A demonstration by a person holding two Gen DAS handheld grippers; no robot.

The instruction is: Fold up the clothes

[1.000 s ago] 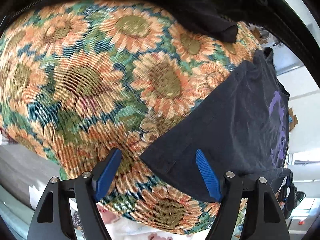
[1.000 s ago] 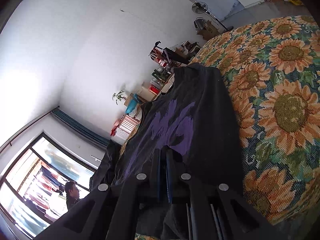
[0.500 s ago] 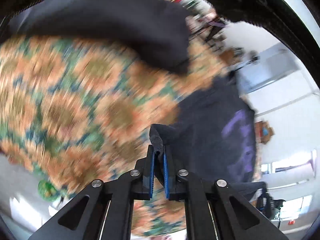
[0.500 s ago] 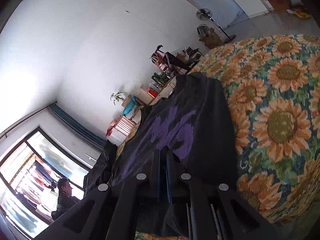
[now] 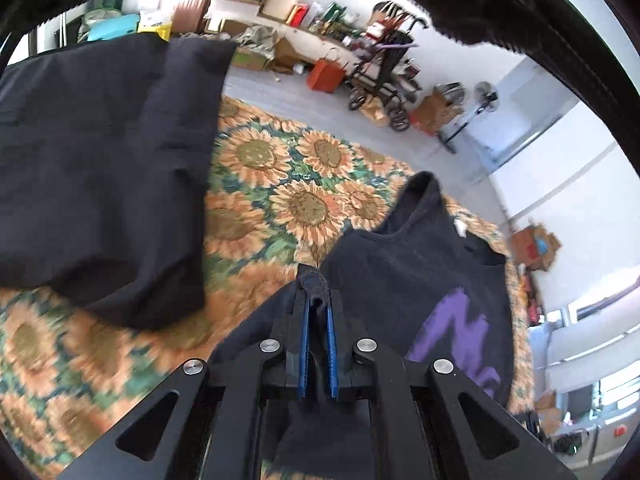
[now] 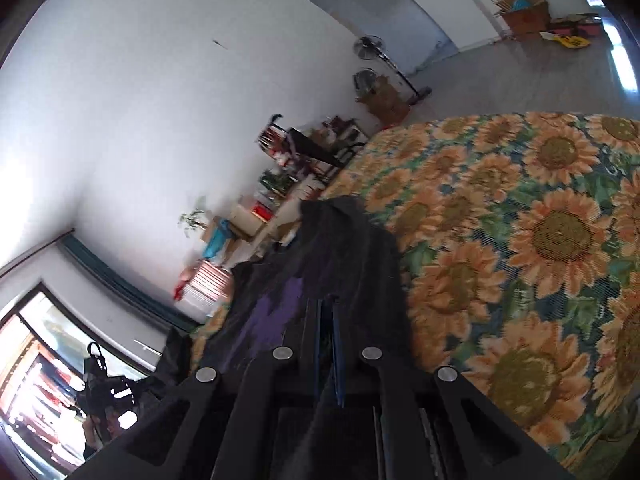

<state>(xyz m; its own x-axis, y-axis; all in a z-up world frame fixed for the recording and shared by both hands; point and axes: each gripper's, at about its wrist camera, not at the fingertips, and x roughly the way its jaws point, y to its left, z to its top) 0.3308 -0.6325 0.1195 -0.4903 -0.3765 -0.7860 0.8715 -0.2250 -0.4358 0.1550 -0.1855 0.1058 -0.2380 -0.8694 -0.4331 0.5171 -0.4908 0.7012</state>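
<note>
A black T-shirt [image 5: 420, 280] with a purple print lies partly lifted over a sunflower-patterned cloth [image 5: 280, 184]. My left gripper [image 5: 317, 300] is shut on a bunched hem corner of the black T-shirt, whose dark fold pokes out past the blue pads [image 5: 330, 352]. In the right wrist view the black T-shirt [image 6: 340, 256] rises in a ridge away from my right gripper [image 6: 327, 304], which is shut on its near edge. A second dark garment [image 5: 100, 168] lies folded at the left on the cloth.
The sunflower cloth [image 6: 540, 248] covers a broad flat surface that stretches off to the right. Beyond its far edge stand cluttered boxes and bags [image 5: 320, 68], a stroller [image 5: 380, 80] and a floor fan [image 6: 370, 48]. A window [image 6: 44, 380] shows at lower left.
My left gripper went from open around the shirt's corner to shut on it, then lifted and swung so the room's far side came into view. The right gripper rose a little, still gripping.
</note>
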